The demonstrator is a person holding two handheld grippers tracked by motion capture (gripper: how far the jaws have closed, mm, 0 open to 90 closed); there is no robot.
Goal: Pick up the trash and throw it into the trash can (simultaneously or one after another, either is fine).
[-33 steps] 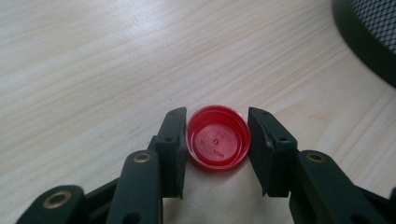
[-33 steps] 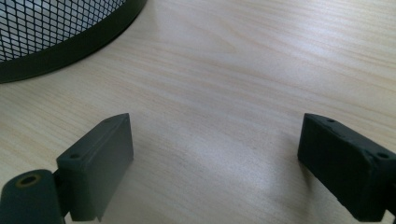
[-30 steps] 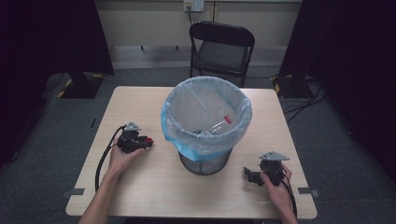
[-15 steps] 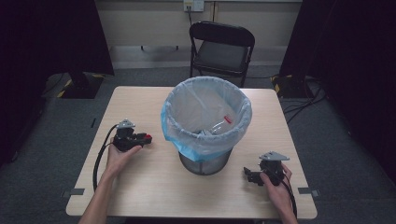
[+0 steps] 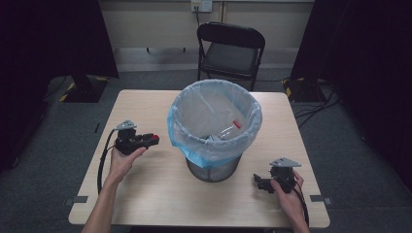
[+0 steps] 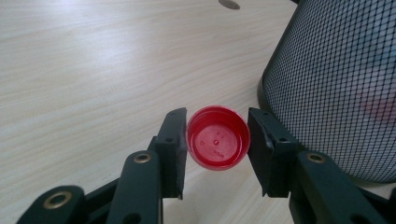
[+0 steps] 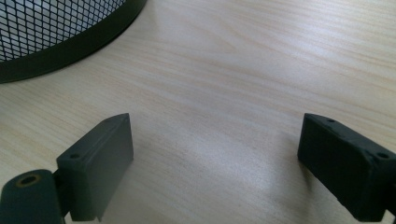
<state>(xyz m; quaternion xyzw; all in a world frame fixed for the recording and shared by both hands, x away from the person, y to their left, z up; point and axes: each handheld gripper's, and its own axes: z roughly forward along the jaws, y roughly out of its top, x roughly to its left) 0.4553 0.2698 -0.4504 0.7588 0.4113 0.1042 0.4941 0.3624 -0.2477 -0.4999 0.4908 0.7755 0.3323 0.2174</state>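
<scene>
1. High view: the left hand-held gripper is sitting at the left middle of the frame, holding a red cap at its tip, just left of the bin standing at the centre of the surface.
2. In the left gripper view the cap is lying between the two jaws with its open side facing the camera. The left jaw is touching its edge, while a thin gap may be showing at the right one, so the hold is looking light.
3. The bin's black mesh wall is rising at the right of that frame. Its blue liner is folded over the rim, and a clear bottle is lying inside.
4. The right hand-held gripper is resting at the lower right of the high view. Its jaws are standing wide apart over bare wood, holding nothing, with the bin's base at the upper left of the right gripper view.
5. The step in hand is probably dropping the cap into the bin.
6. To do it well:
   - squeeze firmly before lifting, since a round cap pinched on its edge can twist out;
   - raise it clear above the rim without snagging the liner;
   - release only once it is over the opening.
</scene>
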